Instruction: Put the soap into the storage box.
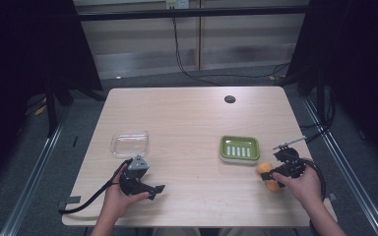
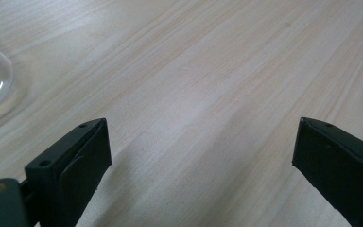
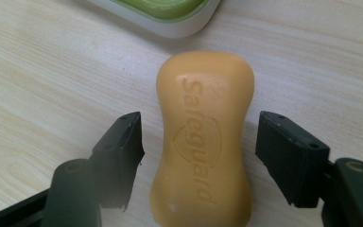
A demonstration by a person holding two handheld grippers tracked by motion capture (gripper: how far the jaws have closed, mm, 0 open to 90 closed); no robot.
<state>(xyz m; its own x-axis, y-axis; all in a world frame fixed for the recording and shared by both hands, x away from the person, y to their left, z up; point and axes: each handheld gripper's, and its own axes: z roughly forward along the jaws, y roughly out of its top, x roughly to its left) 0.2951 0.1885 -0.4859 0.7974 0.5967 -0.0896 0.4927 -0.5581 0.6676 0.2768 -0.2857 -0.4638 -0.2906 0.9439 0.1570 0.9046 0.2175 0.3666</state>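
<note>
Straddling the soap, right gripper untouching.

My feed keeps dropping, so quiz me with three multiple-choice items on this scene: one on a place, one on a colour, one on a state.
1. Where does the soap bar lie?
A. In the green soap dish
B. On the table, just beside the green soap dish
C. In the clear container

2. What colour is the soap bar?
A. Orange
B. White
C. Blue

3. How do the jaws of the right hand-held gripper stand?
A. Pressed shut with nothing between them
B. Either side of the soap bar, gaps still showing
C. Clamped on the dish rim

Answers:
1 B: the bar rests on bare wood of the table, next to the green soap dish, far from the clear container.
2 A: the right gripper view shows it orange.
3 B: wood shows between each pad and the bar.
</note>
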